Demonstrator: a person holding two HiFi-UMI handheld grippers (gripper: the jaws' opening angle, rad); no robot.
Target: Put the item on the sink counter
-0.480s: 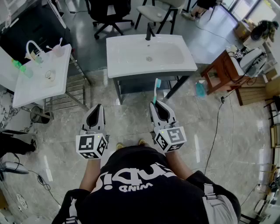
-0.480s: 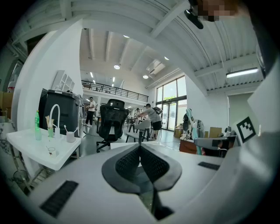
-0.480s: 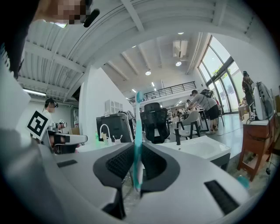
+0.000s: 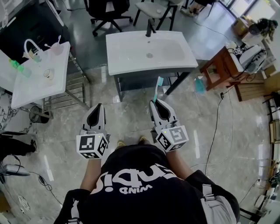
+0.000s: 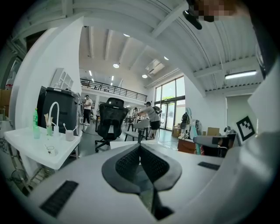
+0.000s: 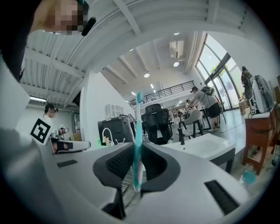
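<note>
My right gripper [image 4: 157, 103] is shut on a teal and white toothbrush [image 4: 157, 89], which sticks out forward past the jaws toward the white sink counter [image 4: 175, 54]. In the right gripper view the toothbrush [image 6: 137, 140] stands upright between the black pads, its head up near the ceiling lines. The sink counter [image 6: 205, 146] lies ahead to the right with a black faucet [image 6: 181, 136]. My left gripper [image 4: 96, 107] is shut with nothing in it, level with the right one, over the tiled floor. In the left gripper view its pads [image 5: 141, 162] meet.
A second white sink [image 4: 39, 76] with a white faucet, a green bottle and cups stands at the left. A black office chair [image 4: 107, 11] and a grey chair stand behind the counter. A wooden table [image 4: 225, 70] and floor cables lie at the right.
The view has shifted slightly toward the sink counter; both grippers keep their pose and the toothbrush stays held.
</note>
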